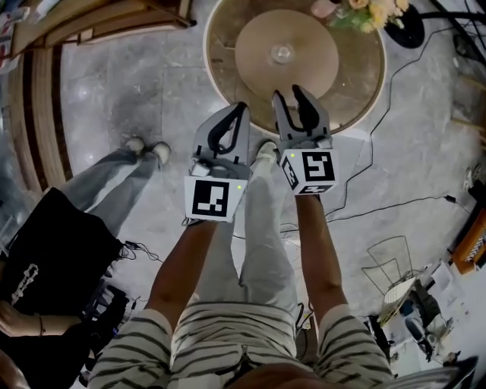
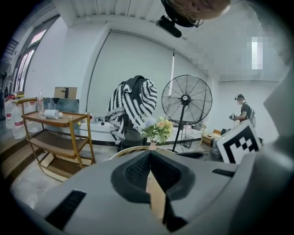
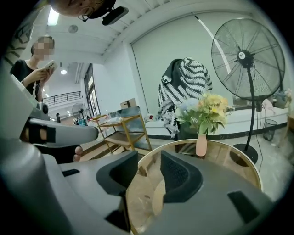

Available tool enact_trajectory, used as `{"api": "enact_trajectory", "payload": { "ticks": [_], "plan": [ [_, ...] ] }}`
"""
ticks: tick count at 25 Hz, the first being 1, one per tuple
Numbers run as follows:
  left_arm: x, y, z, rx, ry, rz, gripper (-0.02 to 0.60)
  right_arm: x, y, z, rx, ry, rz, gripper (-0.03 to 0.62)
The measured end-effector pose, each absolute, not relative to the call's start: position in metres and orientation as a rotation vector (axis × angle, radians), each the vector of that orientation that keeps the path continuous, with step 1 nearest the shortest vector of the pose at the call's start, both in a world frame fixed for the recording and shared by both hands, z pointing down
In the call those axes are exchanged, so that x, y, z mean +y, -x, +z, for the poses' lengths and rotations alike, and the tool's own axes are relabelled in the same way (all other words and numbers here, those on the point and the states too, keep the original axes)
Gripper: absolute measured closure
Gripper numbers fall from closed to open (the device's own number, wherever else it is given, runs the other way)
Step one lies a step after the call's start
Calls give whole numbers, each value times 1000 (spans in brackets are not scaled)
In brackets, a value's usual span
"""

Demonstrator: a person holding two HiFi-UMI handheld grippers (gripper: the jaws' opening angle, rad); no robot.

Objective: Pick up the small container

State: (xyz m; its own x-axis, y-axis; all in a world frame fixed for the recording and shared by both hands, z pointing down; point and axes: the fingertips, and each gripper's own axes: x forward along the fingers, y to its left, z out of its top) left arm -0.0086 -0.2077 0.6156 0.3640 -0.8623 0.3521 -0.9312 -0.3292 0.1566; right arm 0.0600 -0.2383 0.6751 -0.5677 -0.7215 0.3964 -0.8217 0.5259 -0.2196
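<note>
The container point(image 1: 282, 53) is hard to make out. It appears only as a small clear glint at the centre of the round table point(image 1: 364, 83) in the head view, and neither gripper view shows it plainly. The flowers point(image 1: 370, 11) at the table's far edge are cut off by the top of the frame; the right gripper view shows them in a pink vase point(image 3: 201, 144). Beyond the table stand a fan point(image 3: 245, 56) and a striped garment point(image 2: 133, 104) draped over something dark, with a wooden shelf cart point(image 2: 56, 134) to the left. A bystander's legs point(image 1: 125, 176) stand on the stone floor to the wearer's left, and cables point(image 1: 395, 205) trail on the right. Both grippers hover over the table's near edge, apart from the container. The left gripper point(image 1: 241, 109) has its jaw tips pressed together with nothing between them. The right gripper point(image 1: 288, 92) has its jaws spread, and only the tabletop shows through the gap.
</note>
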Motion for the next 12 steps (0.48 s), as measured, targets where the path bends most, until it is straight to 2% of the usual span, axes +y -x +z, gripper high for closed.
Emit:
{"api": "enact_trajectory", "payload": {
  "ticks": [12],
  "plan": [
    [-233, 15, 663, -1579, -2245, 319, 580, -290, -61, 767, -2441, -1273, 573, 282]
  ]
}}
